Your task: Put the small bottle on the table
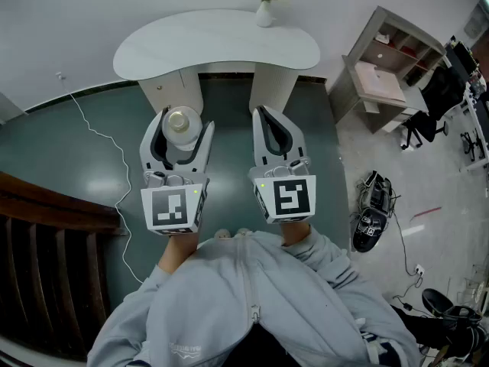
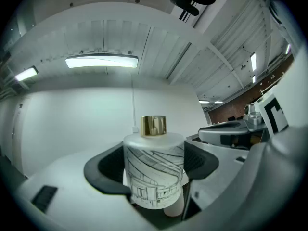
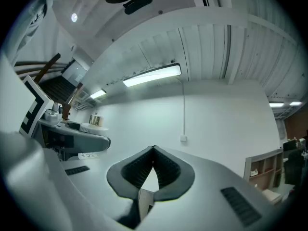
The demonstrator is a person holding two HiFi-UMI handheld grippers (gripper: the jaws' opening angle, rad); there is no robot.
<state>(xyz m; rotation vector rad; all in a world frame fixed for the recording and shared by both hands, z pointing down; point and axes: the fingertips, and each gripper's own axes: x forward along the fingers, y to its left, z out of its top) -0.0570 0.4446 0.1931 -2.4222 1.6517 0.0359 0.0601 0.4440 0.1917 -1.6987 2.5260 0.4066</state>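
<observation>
Fingers [image 1: 205, 140] of the left gripper [image 1: 183, 125] stand wide, 1 on each side of the small bottle [image 1: 179, 119]. It hangs clear of the floor [image 1: 76, 144], so I read this as a firm hold.

Head view: bottle left of centre, over dark green floor. White table [image 1: 214, 48] lies at the top of the frame, well apart from the bottle. A vase [image 1: 265, 12] of yellow flowers stands at its far edge. Right gripper [image 1: 260, 113] is just beside the left, tips together.

Left gripper view: bottle upright at lower centre, gold cap [image 2: 153, 125] on top, line drawing printed on the frosted body. The 2 dark pads [image 2: 103, 170] touch its sides.

Right gripper view: jaws closed tip to tip at lower centre, nothing between them. The held bottle shows small at the left edge.

Judgement: this is the carry step, and placement has not begun. The next move calls for the left hand going forward to above the tabletop with the bottle kept upright. Then it goes down onto a bare patch clear of the vase, with the base flat before the fingers let go.
</observation>
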